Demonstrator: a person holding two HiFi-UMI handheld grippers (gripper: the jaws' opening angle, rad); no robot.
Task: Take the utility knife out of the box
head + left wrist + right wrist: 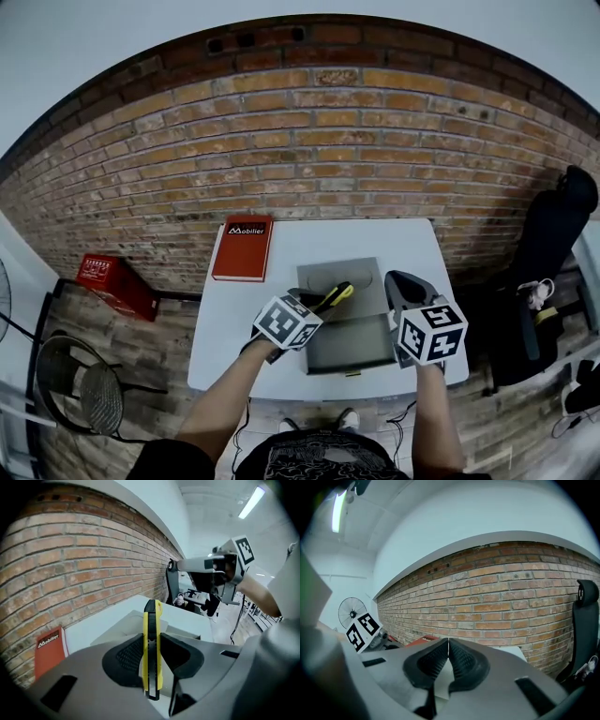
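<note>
My left gripper (309, 302) is shut on the yellow-and-black utility knife (335, 297) and holds it above the open grey box (349, 368). In the left gripper view the knife (151, 620) stands on edge between the ribbed pads (129, 656), its tip sticking out past the jaws, with the left gripper (152, 651) tilted down over the box lid (124, 625). My right gripper (401, 281) hovers at the box's right side, its jaws touching at the tips with nothing between them. That right gripper (448, 644) points toward the brick wall.
A red book (242, 248) lies at the back left of the white table (234, 328). The brick wall (309, 141) runs behind. A black chair (553, 234) stands to the right, a red crate (112, 281) and a fan (89, 389) on the floor to the left.
</note>
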